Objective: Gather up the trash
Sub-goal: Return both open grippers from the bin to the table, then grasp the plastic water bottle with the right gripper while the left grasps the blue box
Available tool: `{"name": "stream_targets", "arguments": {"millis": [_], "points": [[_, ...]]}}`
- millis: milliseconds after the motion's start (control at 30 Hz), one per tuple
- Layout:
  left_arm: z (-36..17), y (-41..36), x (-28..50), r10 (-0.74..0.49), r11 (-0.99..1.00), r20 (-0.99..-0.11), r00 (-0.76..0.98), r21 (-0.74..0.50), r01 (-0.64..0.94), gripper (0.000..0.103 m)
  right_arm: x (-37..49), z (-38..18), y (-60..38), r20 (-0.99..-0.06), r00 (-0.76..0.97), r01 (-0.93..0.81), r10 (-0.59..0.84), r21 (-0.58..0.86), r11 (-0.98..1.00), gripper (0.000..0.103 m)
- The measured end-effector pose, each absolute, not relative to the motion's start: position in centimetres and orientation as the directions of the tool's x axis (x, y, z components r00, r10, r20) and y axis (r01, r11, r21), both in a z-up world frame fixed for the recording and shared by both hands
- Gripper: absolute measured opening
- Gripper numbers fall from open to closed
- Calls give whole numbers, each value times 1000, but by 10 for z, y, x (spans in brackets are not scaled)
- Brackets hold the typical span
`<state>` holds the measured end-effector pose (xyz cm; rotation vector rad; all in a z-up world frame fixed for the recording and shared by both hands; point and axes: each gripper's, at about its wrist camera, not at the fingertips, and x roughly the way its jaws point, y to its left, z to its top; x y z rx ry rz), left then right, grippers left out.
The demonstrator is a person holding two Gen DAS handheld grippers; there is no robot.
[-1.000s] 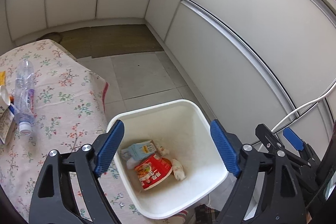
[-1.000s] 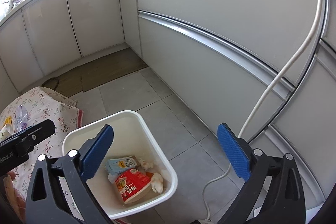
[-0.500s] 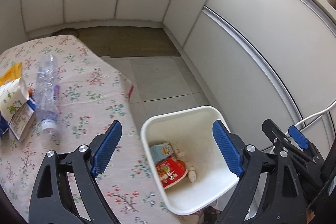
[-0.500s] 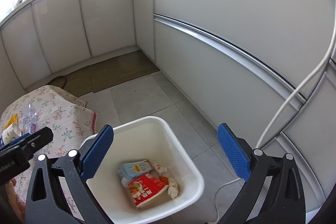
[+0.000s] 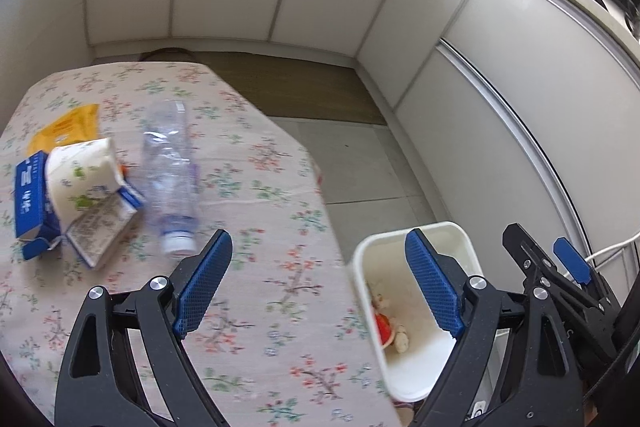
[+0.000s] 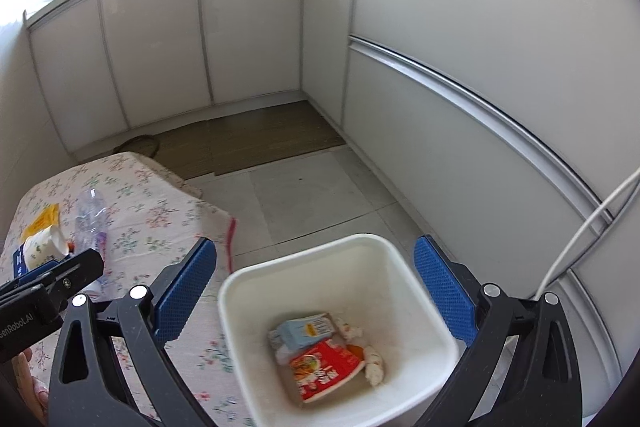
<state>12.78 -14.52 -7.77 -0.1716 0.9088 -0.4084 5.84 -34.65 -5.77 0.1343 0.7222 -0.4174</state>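
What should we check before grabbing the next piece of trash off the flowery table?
1. Left gripper open and empty: ok.
2. Right gripper open and empty: ok.
3. Trash on the tablecloth: ok; a plastic bottle, paper cup, blue carton and yellow wrapper lie there.
4. Bottle free to lift: ok, nothing on top of it.
5. White bin has room: ok, only its bottom is covered.
6. Bottle capped: cannot tell, blurred.
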Motion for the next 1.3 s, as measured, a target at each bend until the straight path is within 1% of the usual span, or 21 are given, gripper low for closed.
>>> {"name": "stream_targets", "arguments": {"millis": [467,800,1100,1300], "points": [[-82,-63,143,-337,938,-745,576,-317,138,85,96,-63,-273,-663,704,318,-255,-27,948,96],[-88,-7,148,-268,953,-764,587,-301,43,85,123,-72,-224,-682,710,238,-178,-6,971,96],[-108,57,162,-167,959,-802,573,-266,-93,85,148,-93,-172,-714,690,148,-117,-19,989,96],[-128,100,182,-74,953,-834,547,-221,-209,85,165,-112,-151,-747,658,101,-94,-36,994,96]]}}
